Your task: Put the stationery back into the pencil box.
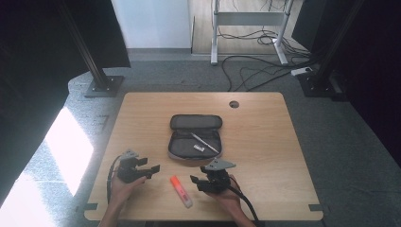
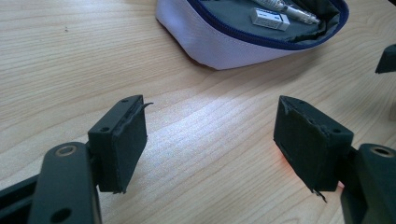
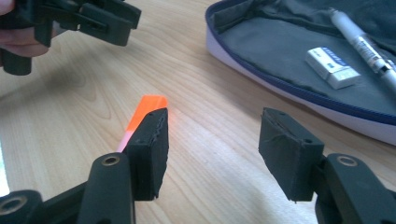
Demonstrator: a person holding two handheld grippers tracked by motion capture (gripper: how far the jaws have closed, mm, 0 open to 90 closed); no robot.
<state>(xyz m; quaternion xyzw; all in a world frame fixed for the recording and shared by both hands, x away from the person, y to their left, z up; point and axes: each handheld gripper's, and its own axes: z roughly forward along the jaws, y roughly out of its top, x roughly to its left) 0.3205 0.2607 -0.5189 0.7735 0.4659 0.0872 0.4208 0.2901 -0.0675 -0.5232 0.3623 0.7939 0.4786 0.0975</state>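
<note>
- A light wooden table (image 1: 265,142) stands on grey carpet, with cables trailing over the floor beyond it.
- An open pencil case (image 1: 195,136) lies near the table's middle (a pen (image 3: 369,44) and a white eraser (image 3: 333,61) rest inside it).
- The left gripper (image 1: 150,169) sits low near the front edge, held from below by the left hand (image 1: 124,187), its jaws wide apart with bare wood between them.
- The right gripper (image 1: 195,181) points toward the left one, jaws apart, nothing gripped.
- An orange highlighter (image 1: 181,191) lies flat on the table between the two grippers, just beside the right one.
- In the right gripper view one jaw covers most of the highlighter, leaving its orange cap; the right hand (image 1: 228,198) is largely hidden under its gripper.
</note>
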